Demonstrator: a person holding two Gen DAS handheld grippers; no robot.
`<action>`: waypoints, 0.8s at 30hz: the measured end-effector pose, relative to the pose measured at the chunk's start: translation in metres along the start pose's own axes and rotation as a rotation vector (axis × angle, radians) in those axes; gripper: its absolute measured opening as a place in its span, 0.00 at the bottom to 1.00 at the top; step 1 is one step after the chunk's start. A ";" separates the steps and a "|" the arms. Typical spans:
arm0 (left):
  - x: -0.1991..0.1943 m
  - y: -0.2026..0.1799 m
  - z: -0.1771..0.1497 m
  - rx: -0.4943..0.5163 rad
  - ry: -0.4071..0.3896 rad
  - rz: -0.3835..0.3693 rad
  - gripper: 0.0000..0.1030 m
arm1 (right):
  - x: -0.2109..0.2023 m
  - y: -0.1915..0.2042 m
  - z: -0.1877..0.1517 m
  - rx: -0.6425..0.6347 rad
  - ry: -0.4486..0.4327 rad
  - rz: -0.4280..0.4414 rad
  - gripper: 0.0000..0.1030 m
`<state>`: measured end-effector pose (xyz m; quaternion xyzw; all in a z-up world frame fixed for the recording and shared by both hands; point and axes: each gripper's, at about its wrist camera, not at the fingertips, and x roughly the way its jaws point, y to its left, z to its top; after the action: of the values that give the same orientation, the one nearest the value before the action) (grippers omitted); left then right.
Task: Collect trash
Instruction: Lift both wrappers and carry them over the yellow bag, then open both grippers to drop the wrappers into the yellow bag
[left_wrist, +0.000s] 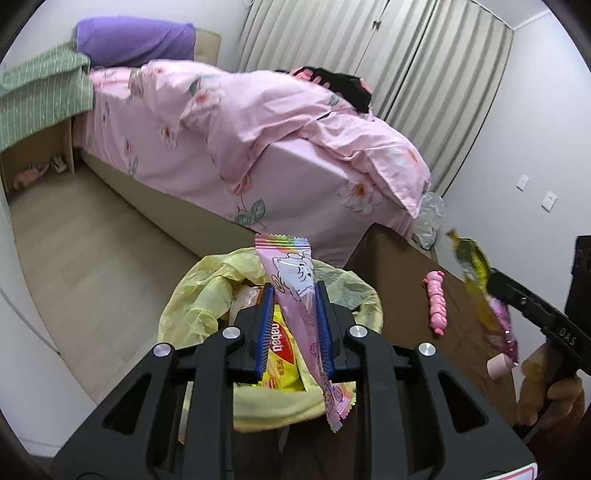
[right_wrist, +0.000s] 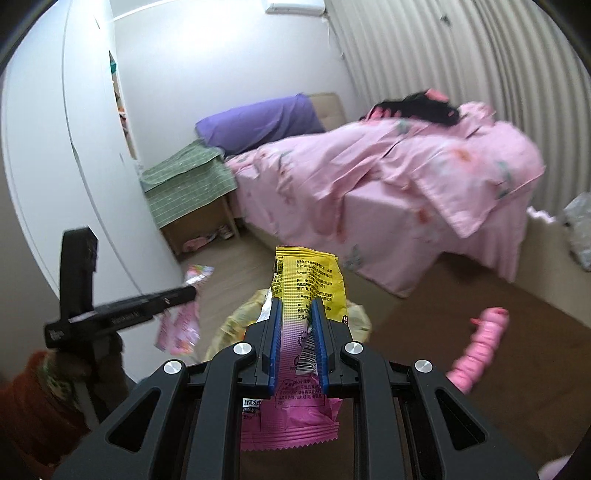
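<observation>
My left gripper (left_wrist: 294, 291) is shut on a pink snack wrapper (left_wrist: 295, 280) with a cartoon print, held over a bin lined with a yellow bag (left_wrist: 199, 306). A yellow packet (left_wrist: 280, 354) lies inside the bin. My right gripper (right_wrist: 296, 306) is shut on a yellow-and-pink wrapper (right_wrist: 306, 280), also above the bin's yellow bag (right_wrist: 240, 321). In the left wrist view the right gripper (left_wrist: 491, 284) shows at the right edge with its wrapper (left_wrist: 476, 273). In the right wrist view the left gripper (right_wrist: 192, 291) shows at the left with its pink wrapper (right_wrist: 181, 325).
A bed with a pink floral duvet (left_wrist: 258, 122) fills the far side. A brown cardboard surface (left_wrist: 406, 280) to the right carries a pink toy (left_wrist: 437, 306). A green-covered nightstand (left_wrist: 40, 92) stands at the left, and a crumpled clear bag (left_wrist: 430, 218) lies by the bed corner.
</observation>
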<state>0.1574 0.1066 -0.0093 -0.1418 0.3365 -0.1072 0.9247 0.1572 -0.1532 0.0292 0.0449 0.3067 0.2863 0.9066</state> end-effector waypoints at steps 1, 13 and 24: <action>0.006 0.002 0.000 0.001 0.002 -0.001 0.19 | 0.018 0.000 0.002 0.004 0.019 0.013 0.16; 0.090 0.040 -0.026 0.013 0.163 -0.007 0.21 | 0.141 -0.013 -0.016 0.004 0.203 0.026 0.16; 0.109 0.061 -0.039 -0.054 0.207 -0.055 0.29 | 0.186 -0.020 -0.039 -0.001 0.345 -0.010 0.17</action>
<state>0.2203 0.1241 -0.1228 -0.1640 0.4288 -0.1374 0.8777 0.2647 -0.0713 -0.1066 -0.0068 0.4579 0.2854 0.8419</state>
